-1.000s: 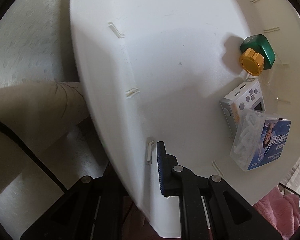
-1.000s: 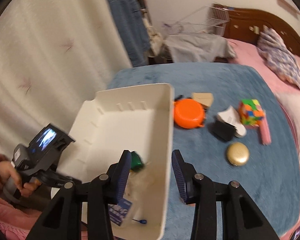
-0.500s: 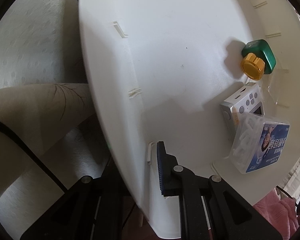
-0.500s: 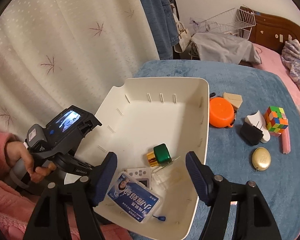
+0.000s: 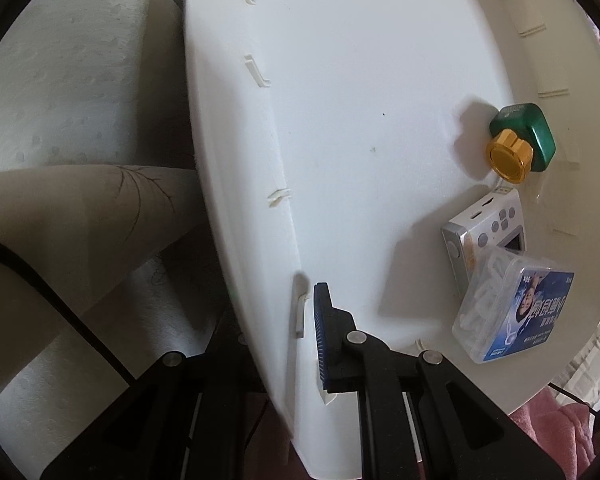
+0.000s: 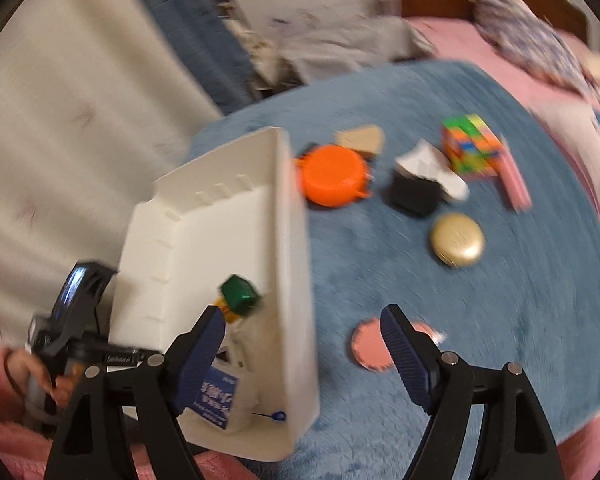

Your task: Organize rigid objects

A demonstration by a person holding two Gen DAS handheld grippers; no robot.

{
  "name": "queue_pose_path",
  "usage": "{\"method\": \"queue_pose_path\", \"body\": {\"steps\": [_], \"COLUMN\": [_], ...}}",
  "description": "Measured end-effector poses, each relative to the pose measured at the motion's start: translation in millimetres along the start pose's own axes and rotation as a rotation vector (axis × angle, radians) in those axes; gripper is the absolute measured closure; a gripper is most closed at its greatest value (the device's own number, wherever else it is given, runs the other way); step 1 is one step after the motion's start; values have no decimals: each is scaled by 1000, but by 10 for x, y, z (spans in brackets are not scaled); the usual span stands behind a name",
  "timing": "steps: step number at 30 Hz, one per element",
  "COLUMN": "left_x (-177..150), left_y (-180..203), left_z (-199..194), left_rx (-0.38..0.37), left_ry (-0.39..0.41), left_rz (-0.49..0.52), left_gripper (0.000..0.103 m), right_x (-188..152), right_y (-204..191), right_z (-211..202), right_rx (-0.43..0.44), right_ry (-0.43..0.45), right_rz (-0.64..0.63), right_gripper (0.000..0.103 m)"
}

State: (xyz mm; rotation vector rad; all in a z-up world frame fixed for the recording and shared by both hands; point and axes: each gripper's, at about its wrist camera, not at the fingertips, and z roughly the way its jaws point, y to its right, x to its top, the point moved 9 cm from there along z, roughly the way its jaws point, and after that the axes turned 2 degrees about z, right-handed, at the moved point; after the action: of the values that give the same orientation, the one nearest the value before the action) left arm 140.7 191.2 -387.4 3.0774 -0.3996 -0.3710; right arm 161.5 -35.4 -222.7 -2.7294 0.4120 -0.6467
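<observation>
My left gripper (image 5: 296,344) is shut on the side wall of a white plastic bin (image 5: 360,100), one finger inside and one outside. The bin holds a green bottle with a gold cap (image 5: 518,144), a small white device (image 5: 486,236) and a clear floss-pick box with a blue label (image 5: 516,312). In the right wrist view the bin (image 6: 292,240) stands at the left of a blue blanket (image 6: 500,300). My right gripper (image 6: 304,356) is open and empty, straddling the bin's right wall. A pink round compact (image 6: 370,346) lies just past its right finger.
On the blanket lie an orange round case (image 6: 334,176), a tan box (image 6: 360,140), a black-and-white object (image 6: 424,184), a colour cube (image 6: 470,148), a pink bar (image 6: 514,182) and a gold oval case (image 6: 456,240). A white curtain hangs at the left.
My right gripper has swung right and down with blur, off the bin's middle to its right wall; the pink compact has come into view. The left gripper keeps its hold on the bin.
</observation>
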Motion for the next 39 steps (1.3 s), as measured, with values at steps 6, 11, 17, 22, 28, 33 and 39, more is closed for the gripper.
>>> {"method": "queue_pose_path", "body": {"steps": [6,11,17,22,28,33,39], "left_x": [23,8,51,60,68,82,91], "left_y": [-59,-63,-43,-43,-70,-80,-84], "left_z": [15,48,-1,19,73,80,85], "left_rx": [4,6,8,2,-3,-7,-6], "left_ry": [0,-2,-3,-6,-9,-10,-11], "left_rz": [-11,-13,-14,-20,-28,-32,-31], "left_gripper": [91,91,91,91,91,91,91], "right_x": [-70,-198,-337,-376,-470,-485,-410], "right_y": [425,643,737,782,870,922,964], "right_z": [133,354,592,736,890,973,991], "right_rx": [-44,-100,-126,-144,-175,-172,-207], "right_ry": [-102,-224,-335,-385,-445,-457,-457], "right_rz": [197,326,451,515,583,629,606], "right_gripper": [22,22,22,22,22,24,37]}}
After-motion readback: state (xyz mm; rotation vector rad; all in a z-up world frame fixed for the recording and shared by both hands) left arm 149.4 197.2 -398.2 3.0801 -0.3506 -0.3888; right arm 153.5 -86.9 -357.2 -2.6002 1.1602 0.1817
